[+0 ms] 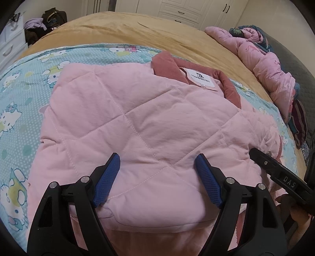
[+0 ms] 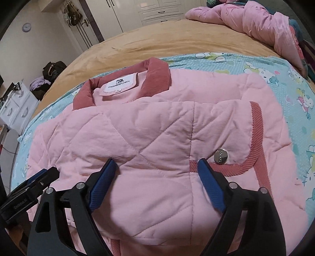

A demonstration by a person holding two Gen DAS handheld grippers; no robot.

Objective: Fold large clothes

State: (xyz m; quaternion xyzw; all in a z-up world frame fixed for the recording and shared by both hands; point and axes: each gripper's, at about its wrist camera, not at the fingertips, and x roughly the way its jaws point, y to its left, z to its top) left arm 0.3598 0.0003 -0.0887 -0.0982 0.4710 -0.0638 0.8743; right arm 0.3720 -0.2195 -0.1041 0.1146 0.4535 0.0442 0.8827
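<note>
Jacket: one pink quilted jacket (image 1: 137, 122), partly folded, lying flat on the cartoon-print sheet (image 1: 25, 94) on the bed (image 1: 122, 29).
Jacket collar: darker pink ribbed collar (image 2: 157, 72) at the far end, white brand label (image 2: 120, 83) inside it; label print legible only in the right wrist view.
Jacket trim: ribbed pink band (image 2: 258, 137) and one metal snap (image 2: 220, 156) on the folded panel, seen from the right wrist only.
Cut off: near hem runs under both tools and out of the bottom of both views; layers beneath the top fold hidden.
Left tool: left tool (image 1: 157, 173) jaws apart over the near edge of the jacket, blue pads (image 1: 107, 181) not pressing any fabric.
Right tool: right tool (image 2: 157, 178) jaws wide apart, nothing pinched between them; only its black tip shows at the right edge of the left view.
Other clothes: one crumpled pink garment pile (image 1: 265, 65) at the far right of the bed, mixed with dark fabric; item count unclear.
Background: white drawers (image 1: 11, 45), dark bag (image 1: 54, 16), wardrobe doors (image 1: 177, 9); all distorted at the rim.
</note>
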